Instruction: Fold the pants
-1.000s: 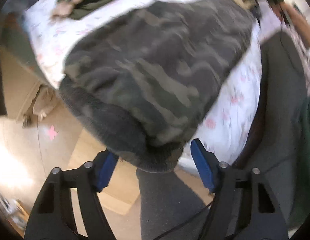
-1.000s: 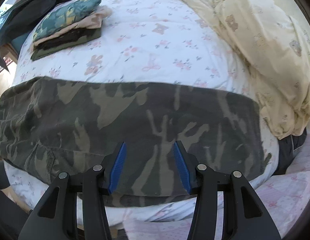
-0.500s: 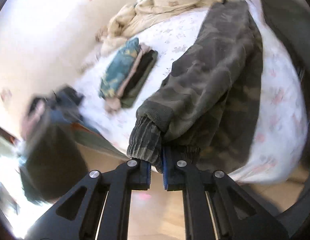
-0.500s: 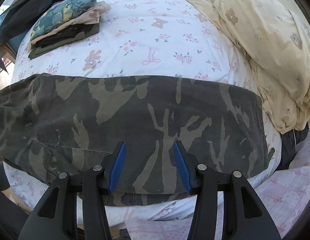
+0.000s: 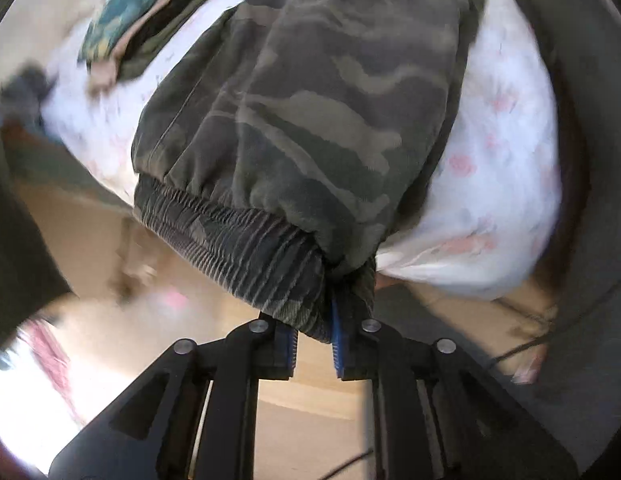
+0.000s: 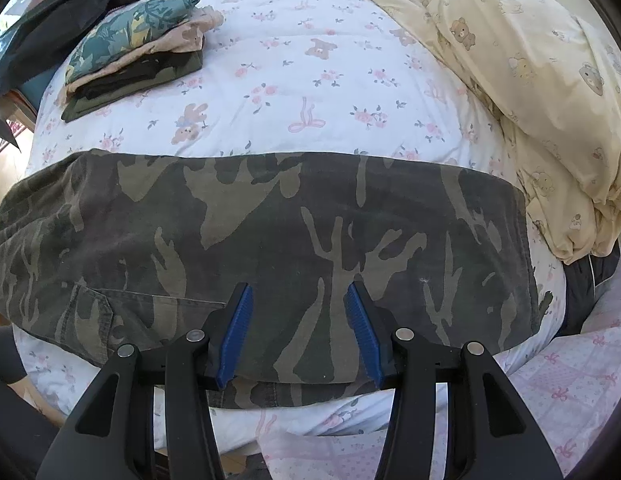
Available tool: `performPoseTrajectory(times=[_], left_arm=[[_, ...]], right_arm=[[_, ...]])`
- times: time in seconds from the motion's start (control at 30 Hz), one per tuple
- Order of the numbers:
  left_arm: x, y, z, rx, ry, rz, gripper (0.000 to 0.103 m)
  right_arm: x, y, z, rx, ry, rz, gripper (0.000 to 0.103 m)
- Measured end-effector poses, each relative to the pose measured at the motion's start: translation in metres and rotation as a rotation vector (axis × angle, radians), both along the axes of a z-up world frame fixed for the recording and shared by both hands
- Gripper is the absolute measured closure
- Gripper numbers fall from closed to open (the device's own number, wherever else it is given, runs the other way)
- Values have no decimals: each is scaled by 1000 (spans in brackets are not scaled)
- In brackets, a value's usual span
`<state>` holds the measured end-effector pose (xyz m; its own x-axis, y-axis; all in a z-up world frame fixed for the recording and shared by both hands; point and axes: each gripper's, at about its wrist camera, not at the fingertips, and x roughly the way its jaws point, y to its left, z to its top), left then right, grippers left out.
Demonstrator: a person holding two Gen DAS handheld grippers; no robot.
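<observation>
The camouflage pants (image 6: 270, 220) lie flat across the near edge of the bed, with one leg over the other. In the left wrist view the pants (image 5: 330, 92) run away over the mattress, and their ribbed ankle cuff (image 5: 246, 248) hangs past the bed's edge. My left gripper (image 5: 314, 332) points down and pinches a bunched corner of that cuff between its blue pads. Its jaws are opening slightly, with the fabric still between them. My right gripper (image 6: 299, 286) hovers open over the middle of the pants with nothing between its fingers.
A stack of folded clothes (image 6: 138, 52) sits at the far left of the floral sheet (image 6: 310, 80). A cream duvet (image 6: 530, 80) is heaped at the right. Dark garments (image 6: 50, 12) lie beyond the stack. Wooden floor (image 5: 310, 408) shows below the left gripper.
The left gripper, open around the cuff a second ago, has closed on it and swung and rolled with it. The right gripper and the pants under it have stayed put.
</observation>
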<state>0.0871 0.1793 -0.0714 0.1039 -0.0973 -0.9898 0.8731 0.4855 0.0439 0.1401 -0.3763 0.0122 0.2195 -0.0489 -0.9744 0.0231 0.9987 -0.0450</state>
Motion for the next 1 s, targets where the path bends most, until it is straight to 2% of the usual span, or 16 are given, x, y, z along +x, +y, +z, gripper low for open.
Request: performPoseTrajectory(times=[0.07, 0.1, 0.13, 0.17, 0.23, 0.27, 0.33, 0.37, 0.43, 0.57, 0.63, 0.7, 0.77, 0.83, 0.93, 1.0], left_arm=[[8, 3, 15, -52, 44, 33, 87], [10, 6, 20, -83, 100, 63, 53], [9, 9, 20, -117, 150, 78, 34], [6, 12, 21, -161, 152, 98, 13], [-1, 13, 19, -128, 71, 90, 13], [-3, 15, 12, -79, 46, 67, 13], [-4, 17, 3, -17, 46, 46, 13], [1, 19, 5, -17, 51, 56, 14], [8, 28, 22, -85, 20, 114, 14], [38, 22, 79, -332, -169, 363, 14], [49, 0, 86, -336, -242, 474, 18], [54, -25, 81, -317, -227, 562, 21], [52, -47, 72, -380, -158, 634, 20], [50, -76, 56, -353, -126, 700, 20], [48, -118, 24, -312, -85, 743, 20], [43, -134, -4, -253, -41, 781, 20]], right_arm=[[-2, 0, 2, 19, -7, -8, 52], [-3, -1, 2, 29, -10, -11, 52], [-4, -1, 2, 43, -12, -15, 52], [-4, 0, 1, 52, -13, -17, 52], [-6, 2, -2, 65, -14, -16, 52], [-6, 3, -3, 68, -12, -14, 52], [-7, 5, -6, 67, -4, -10, 52], [-7, 6, -6, 67, -4, -7, 52], [-8, 6, -2, 68, -14, -8, 52], [-13, 11, 4, 100, -42, -13, 52], [-15, 26, 2, 172, -27, 8, 52], [-20, 38, -3, 288, -7, 1, 52], [-30, 49, -12, 405, 24, -56, 52], [-47, 60, -23, 485, 30, -136, 52], [-72, 64, -45, 547, 53, -261, 46], [-85, 56, -65, 533, 62, -369, 46]])
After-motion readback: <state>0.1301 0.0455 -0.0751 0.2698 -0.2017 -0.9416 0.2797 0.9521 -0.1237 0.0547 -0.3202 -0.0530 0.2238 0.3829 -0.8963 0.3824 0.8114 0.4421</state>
